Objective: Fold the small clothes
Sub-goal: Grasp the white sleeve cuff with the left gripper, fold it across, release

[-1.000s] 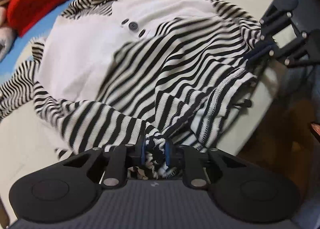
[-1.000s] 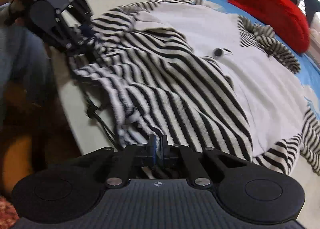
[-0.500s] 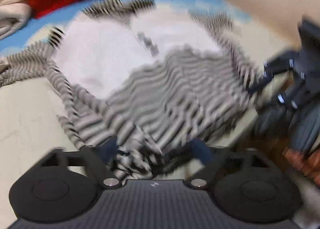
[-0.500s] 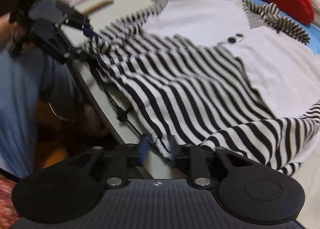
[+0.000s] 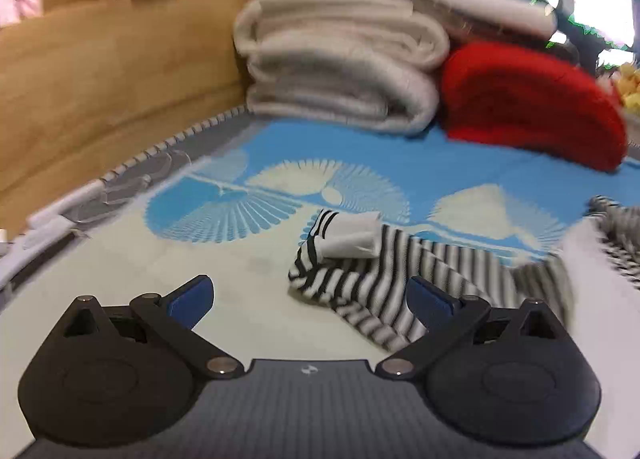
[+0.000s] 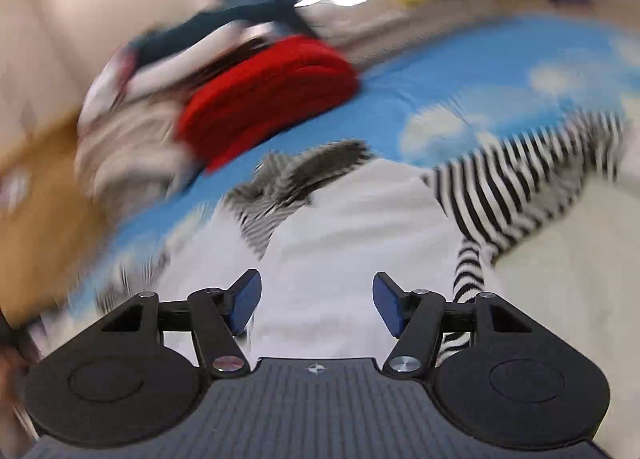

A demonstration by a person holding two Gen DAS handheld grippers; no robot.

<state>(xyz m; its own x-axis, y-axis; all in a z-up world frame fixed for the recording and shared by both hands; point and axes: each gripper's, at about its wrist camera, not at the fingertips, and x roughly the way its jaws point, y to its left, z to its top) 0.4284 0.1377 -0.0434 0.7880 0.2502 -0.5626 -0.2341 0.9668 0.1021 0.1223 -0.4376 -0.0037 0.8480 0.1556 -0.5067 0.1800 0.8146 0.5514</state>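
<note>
The left gripper (image 5: 310, 295) has just been opening and now stands spread wide, its blue-padded fingers (image 5: 191, 299) far apart with nothing pressed between them; the striped sleeve (image 5: 360, 279) of the small garment lies slack on the mat just beyond and to the right of the gap. That sleeve is a soft rib knit in black and white bands, ending in a plain white cuff (image 5: 352, 237) that is folded back on itself. The right gripper (image 6: 317, 303) has also just been opening, and its ridged blue fingers (image 6: 386, 309) are parted over the plain white body of the garment (image 6: 340, 235) without gripping it. In the right wrist view, which is smeared by motion, the white panel runs away from the fingers to a striped collar (image 6: 296, 175) at the far end, and another striped sleeve (image 6: 520, 195) trails off to the right. The garment lies on a bed mat (image 5: 460, 179) with a smooth woven surface, cream near the camera and bright blue farther off, printed with pale fan shapes. At the far edge of the mat sits a stack of thick cream blankets (image 5: 340, 67) folded into rounded rolls, and to its right a fuzzy red knit bundle (image 5: 532, 107) with a domed shape. A wooden board (image 5: 100, 71) with a warm grain runs along the far left.
</note>
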